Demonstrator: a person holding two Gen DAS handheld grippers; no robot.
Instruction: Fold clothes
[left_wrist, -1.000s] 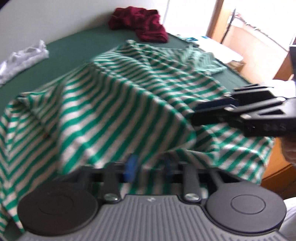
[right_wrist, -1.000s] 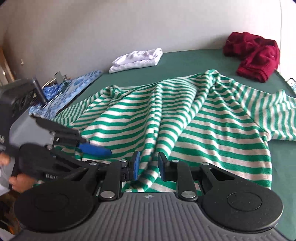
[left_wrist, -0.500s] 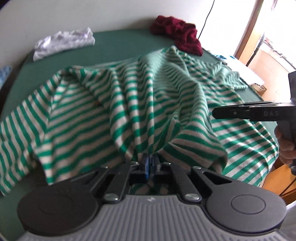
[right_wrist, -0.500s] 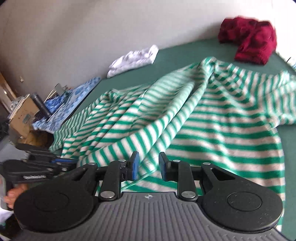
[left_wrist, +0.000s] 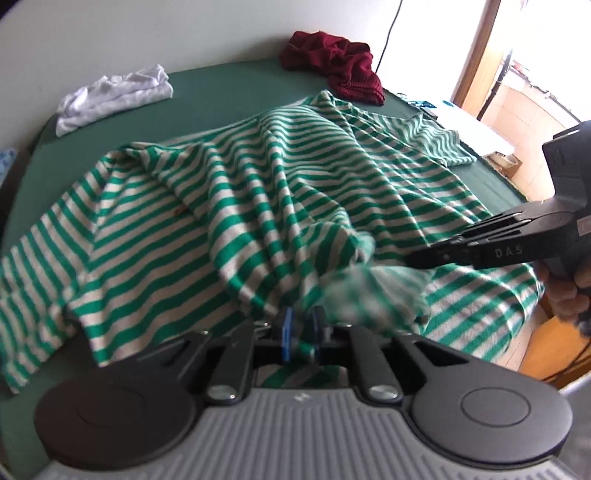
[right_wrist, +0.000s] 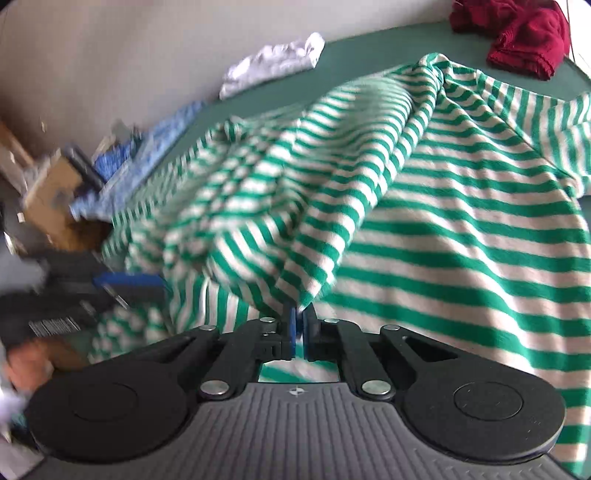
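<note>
- Striped shirt (left_wrist: 258, 206), green and white, lies spread and rumpled over most of the green bed (left_wrist: 229, 92); its near edge is lifted in bunched folds toward both grippers.
- Left gripper (left_wrist: 300, 334): jaws opening, only a narrow gap, with a fold of shirt hem between the blue pads (left_wrist: 285, 332); the cloth there is blurred and rises in a peak from the jaws.
- Right gripper (right_wrist: 300, 334): jaws closing, nearly together, pinching a corner fold of the shirt (right_wrist: 406, 206) that stands up from them.
- In the left wrist view the right gripper (left_wrist: 417, 260) comes in from the right edge, tips at a blurred wad of shirt, a hand (left_wrist: 569, 295) on its grip.
- In the right wrist view the left gripper (right_wrist: 122, 284) sits low left, blurred, beside the shirt's edge, a hand (right_wrist: 29, 363) below it.
- White garment (left_wrist: 114, 98) lies crumpled at the bed's far left, well apart from the shirt.
- Red garment (left_wrist: 332, 68) is heaped at the far edge, just beyond the shirt's far tip.
- Blue patterned cloth (right_wrist: 147, 162) and a cardboard box (right_wrist: 55, 195) lie off the bed's left side.
</note>
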